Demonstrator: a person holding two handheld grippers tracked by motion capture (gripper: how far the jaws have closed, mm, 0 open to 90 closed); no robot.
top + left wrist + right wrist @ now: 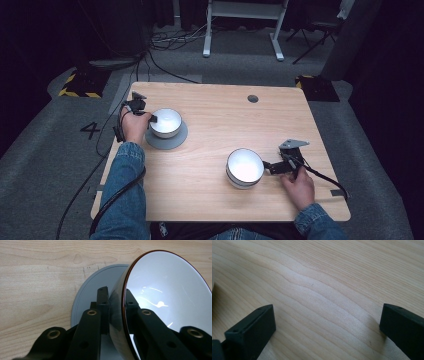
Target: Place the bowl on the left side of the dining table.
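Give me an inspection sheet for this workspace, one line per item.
Surface: wooden table, round hole near far edge.
Job's things: left bowl on grey plate; second bowl on bare wood.
Clutter: nothing seen.
Grippers: left gripper shut on the left bowl's rim; right gripper open over bare wood beside the second bowl.
Cables: black cable under left forearm; more on floor.
Surroundings: grey carpet, white table legs.
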